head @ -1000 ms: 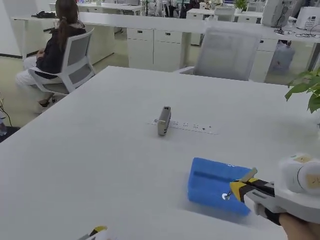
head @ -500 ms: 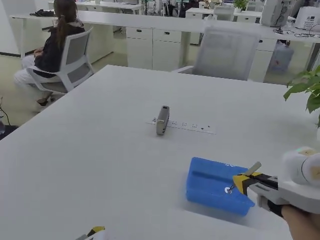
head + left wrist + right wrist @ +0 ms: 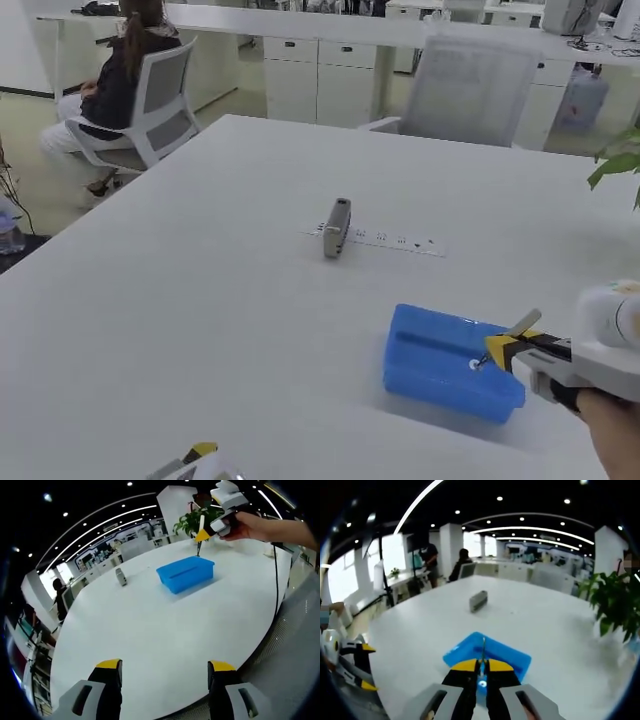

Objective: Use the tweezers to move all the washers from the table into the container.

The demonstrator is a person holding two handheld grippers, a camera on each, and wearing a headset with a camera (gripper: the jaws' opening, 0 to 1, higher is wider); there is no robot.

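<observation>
Right tongs [image 3: 481,669] clamp narrow on the tweezers [image 3: 483,652] above the blue container [image 3: 430,385]; what their tip carries is too small to tell; left tongs [image 3: 165,667] stand wide by the near bench [image 3: 150,625] edge.

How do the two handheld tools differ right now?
The right tool is shut on thin metal tweezers; the left tool is open and empty. The right tool hovers over the blue plastic container; the left tool sits well away from it. Both have yellow-tipped jaws.

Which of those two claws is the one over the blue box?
The right claw, shut on tweezers that point down into the blue box. The left claw is open, by the near edge of the table.
</observation>
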